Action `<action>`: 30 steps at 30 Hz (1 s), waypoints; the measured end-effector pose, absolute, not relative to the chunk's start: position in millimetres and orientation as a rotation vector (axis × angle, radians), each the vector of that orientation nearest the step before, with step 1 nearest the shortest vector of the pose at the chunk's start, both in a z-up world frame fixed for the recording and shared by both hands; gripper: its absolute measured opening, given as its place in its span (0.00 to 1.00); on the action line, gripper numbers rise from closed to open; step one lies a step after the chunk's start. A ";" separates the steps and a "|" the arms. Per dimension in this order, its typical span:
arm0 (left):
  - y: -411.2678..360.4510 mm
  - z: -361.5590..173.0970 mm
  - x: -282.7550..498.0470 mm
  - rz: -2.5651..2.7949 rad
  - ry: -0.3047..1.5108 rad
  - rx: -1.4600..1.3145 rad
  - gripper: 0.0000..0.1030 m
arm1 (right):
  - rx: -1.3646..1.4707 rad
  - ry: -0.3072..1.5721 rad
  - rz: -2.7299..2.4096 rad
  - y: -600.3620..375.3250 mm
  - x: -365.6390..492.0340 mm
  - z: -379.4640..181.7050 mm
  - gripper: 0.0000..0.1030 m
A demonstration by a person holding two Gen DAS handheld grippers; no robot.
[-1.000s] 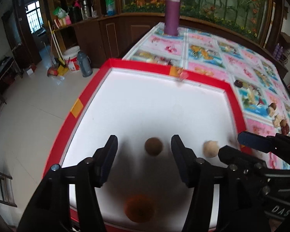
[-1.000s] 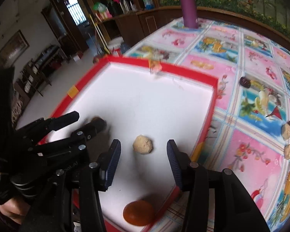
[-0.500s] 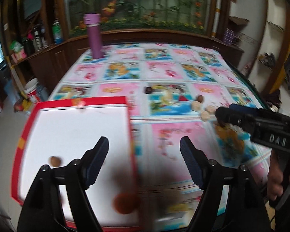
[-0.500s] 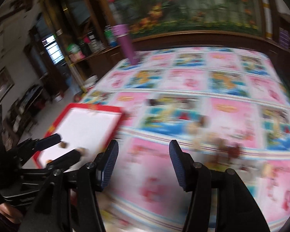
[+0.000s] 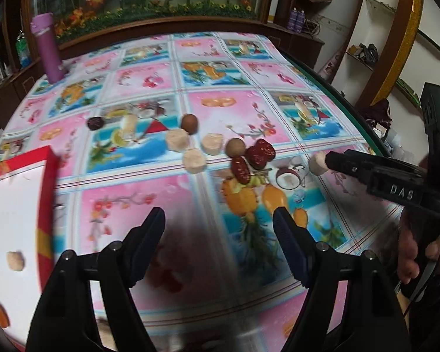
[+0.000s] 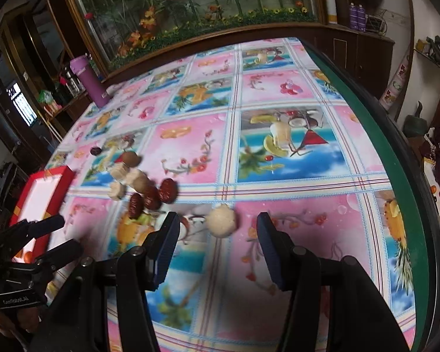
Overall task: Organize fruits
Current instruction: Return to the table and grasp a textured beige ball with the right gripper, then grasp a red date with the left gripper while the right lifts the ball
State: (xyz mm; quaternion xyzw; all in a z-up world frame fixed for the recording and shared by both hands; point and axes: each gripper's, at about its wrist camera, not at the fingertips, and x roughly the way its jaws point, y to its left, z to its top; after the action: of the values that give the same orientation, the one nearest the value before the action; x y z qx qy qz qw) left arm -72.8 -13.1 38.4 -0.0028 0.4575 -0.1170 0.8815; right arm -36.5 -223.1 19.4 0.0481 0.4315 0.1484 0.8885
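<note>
Soft, even daylight. Fisheye distortion bends the table (image 6: 396, 146) edge and darkens the corners. Motion blur smears the red tray (image 5: 48, 193) and the near tablecloth (image 5: 190, 249); the white tray floor is overexposed.

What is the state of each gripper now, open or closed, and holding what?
Left gripper: open, holding nothing.
Right gripper: open, holding nothing; a pale round fruit lies on the tablecloth between its fingers.
</note>
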 end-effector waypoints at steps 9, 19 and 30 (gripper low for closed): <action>-38.7 22.7 -43.6 -0.256 0.993 -0.012 0.62 | 0.094 0.938 0.339 -222.7 -28.7 4.4 0.37; -49.6 11.0 -21.7 -0.248 0.994 0.026 0.43 | 0.087 0.943 0.345 -221.4 -26.6 2.8 0.29; -57.3 8.9 -23.3 -0.249 0.955 0.096 0.20 | 0.086 0.943 0.330 -216.8 -29.3 2.9 0.25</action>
State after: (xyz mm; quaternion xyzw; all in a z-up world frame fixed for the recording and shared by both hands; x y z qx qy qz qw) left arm -23.3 -57.3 8.9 0.0461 0.4581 -0.1194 0.8797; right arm -29.3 -216.8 2.9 0.0410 0.4519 0.1582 0.8769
